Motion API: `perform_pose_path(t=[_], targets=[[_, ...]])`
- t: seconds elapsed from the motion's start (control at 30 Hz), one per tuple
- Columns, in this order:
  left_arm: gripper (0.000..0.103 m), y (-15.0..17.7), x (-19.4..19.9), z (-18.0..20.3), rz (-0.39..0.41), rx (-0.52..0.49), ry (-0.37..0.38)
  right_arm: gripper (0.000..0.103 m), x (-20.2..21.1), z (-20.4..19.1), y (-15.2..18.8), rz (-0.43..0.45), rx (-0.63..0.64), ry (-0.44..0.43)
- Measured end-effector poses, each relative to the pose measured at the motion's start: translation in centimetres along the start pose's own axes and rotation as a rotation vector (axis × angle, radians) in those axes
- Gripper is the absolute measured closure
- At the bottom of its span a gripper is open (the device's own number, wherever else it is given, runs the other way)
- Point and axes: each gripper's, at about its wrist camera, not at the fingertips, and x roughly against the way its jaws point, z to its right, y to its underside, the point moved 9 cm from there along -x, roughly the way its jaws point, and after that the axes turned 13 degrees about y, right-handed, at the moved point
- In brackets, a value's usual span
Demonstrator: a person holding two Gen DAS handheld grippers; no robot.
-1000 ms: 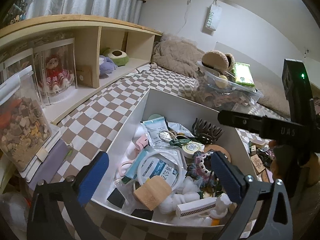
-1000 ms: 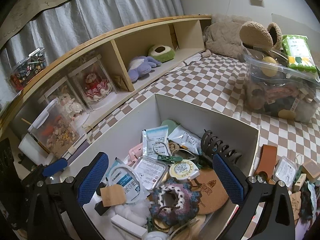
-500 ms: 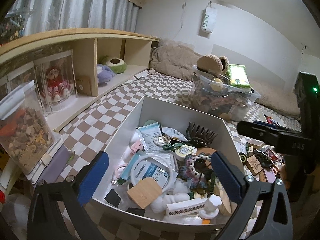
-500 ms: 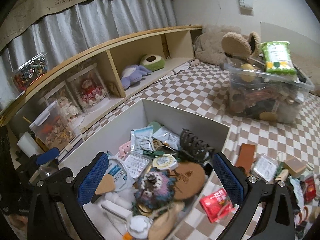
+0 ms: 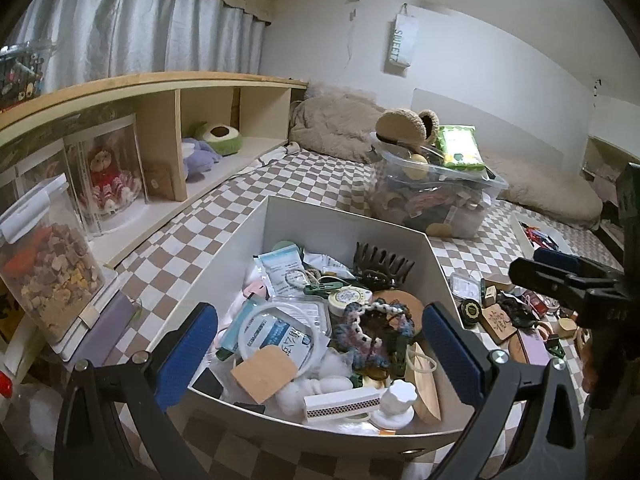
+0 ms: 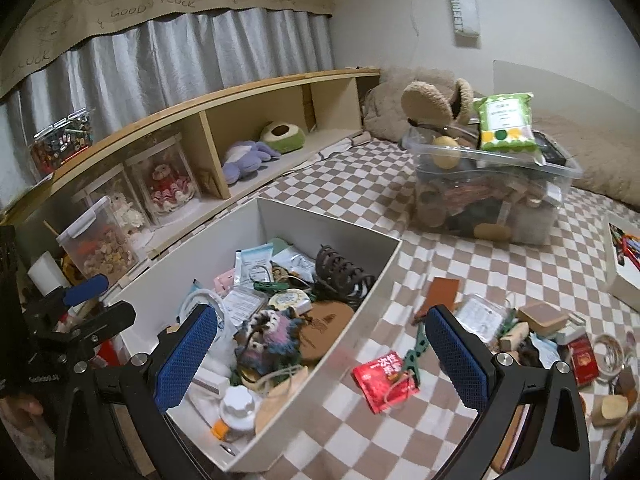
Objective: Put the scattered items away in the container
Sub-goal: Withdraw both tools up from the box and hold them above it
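Clutter remains on the checkered bed beside the white box [image 6: 372, 276]: the red packet [image 6: 384, 376] lies just off its right wall, between the right tool's [image 6: 320, 356] spread, empty pads; the left tool [image 5: 320, 352], also agape, hovers over the box

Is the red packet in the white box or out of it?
Out. The red packet lies on the checkered cloth, just outside the white box.
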Motion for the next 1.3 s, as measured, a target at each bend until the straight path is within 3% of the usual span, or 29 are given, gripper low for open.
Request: perform_pose_path(t=[0.77, 1.3], targets=[[0.000, 1.0, 1.6, 3.0, 0.004, -0.045, -0.006, 0.000, 3.4, 4.2, 4.0, 0.026, -0.052, 0.067], [0.000, 1.8, 2.2, 4.3, -0.003, -0.083, -0.029, 0.000, 4.8, 5.3, 4.8, 0.050, -0.074, 0.091]])
